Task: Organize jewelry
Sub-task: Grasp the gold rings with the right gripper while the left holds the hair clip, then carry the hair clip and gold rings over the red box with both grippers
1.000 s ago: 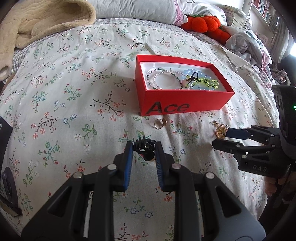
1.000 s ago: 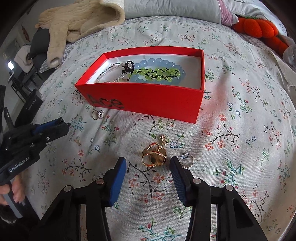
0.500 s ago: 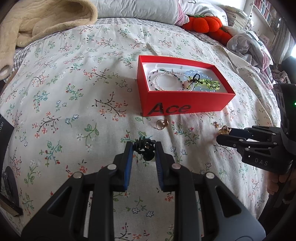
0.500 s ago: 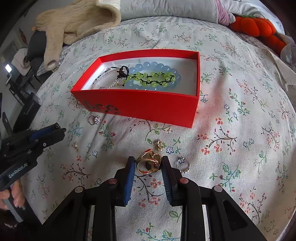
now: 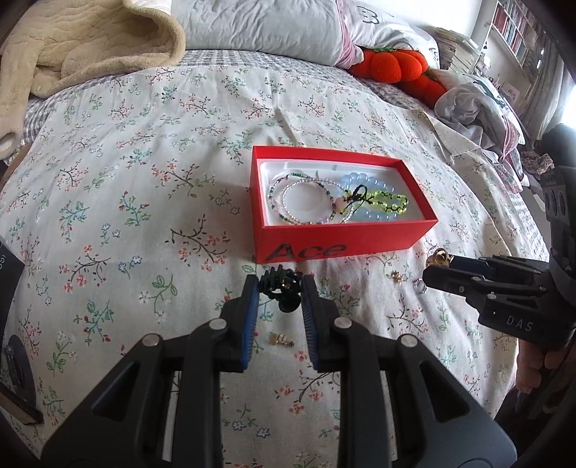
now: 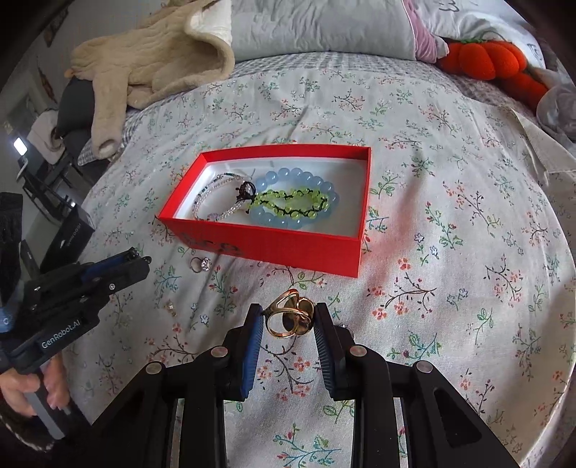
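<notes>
A red open box (image 5: 338,246) (image 6: 273,248) sits on the floral bedspread and holds beaded bracelets (image 5: 374,208) (image 6: 295,201). My left gripper (image 5: 280,288) is shut on a black knotted piece of jewelry (image 5: 282,286) and holds it above the bed, just in front of the box. My right gripper (image 6: 288,318) is shut on gold rings (image 6: 289,316), lifted off the bedspread near the box's front right corner; it also shows in the left wrist view (image 5: 437,266). A stone ring (image 6: 201,264) lies by the box front.
Small loose pieces lie on the bedspread: a gold one (image 5: 280,338) under my left gripper, others (image 5: 396,276) near the right gripper. A beige blanket (image 5: 72,46), pillows (image 5: 270,25) and an orange plush (image 5: 392,64) lie at the bed's far end. A black box (image 6: 68,237) stands at the left.
My right gripper closed on the gold rings and lifted them off the bedspread. My left gripper moved forward toward the box, still holding the black piece.
</notes>
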Demonstrator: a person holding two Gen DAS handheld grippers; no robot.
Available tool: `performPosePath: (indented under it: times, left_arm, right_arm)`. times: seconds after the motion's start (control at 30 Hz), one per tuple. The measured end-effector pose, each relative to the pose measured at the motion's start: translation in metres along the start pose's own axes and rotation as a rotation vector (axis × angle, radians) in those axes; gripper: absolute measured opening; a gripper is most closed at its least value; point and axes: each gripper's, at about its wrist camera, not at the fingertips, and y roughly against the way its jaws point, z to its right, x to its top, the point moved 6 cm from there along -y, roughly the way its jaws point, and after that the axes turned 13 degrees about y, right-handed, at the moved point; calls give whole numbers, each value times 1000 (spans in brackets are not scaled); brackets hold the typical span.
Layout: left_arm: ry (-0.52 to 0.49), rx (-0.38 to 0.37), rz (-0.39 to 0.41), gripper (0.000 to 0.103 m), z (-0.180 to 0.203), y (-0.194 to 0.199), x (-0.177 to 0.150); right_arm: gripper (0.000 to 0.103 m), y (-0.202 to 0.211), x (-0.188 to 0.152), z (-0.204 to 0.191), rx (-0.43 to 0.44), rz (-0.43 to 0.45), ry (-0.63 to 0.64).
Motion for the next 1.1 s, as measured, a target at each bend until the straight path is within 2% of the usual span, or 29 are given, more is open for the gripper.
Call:
performPosePath:
  times: [0.27,0.5,0.8,0.97,1.1]
  left_arm:
    - [14,-36,28,25,18,-2,22]
    - [33,-41,12,25,28,-24,34]
    - [74,-31,-1,25,32,-51,42]
    - [98,-33,4,26,31,-52,47]
    - [104,-25,10,31,27,-47,50]
  right_arm:
    - [29,17,26,13,-2,66,-44]
    - [29,16,47,23,11,104,-89]
    - [29,-13,58,32,26,70,-122]
    - [29,-23,60,37,28,57,-146]
    - [30,-20,62,41,44,67,-161]
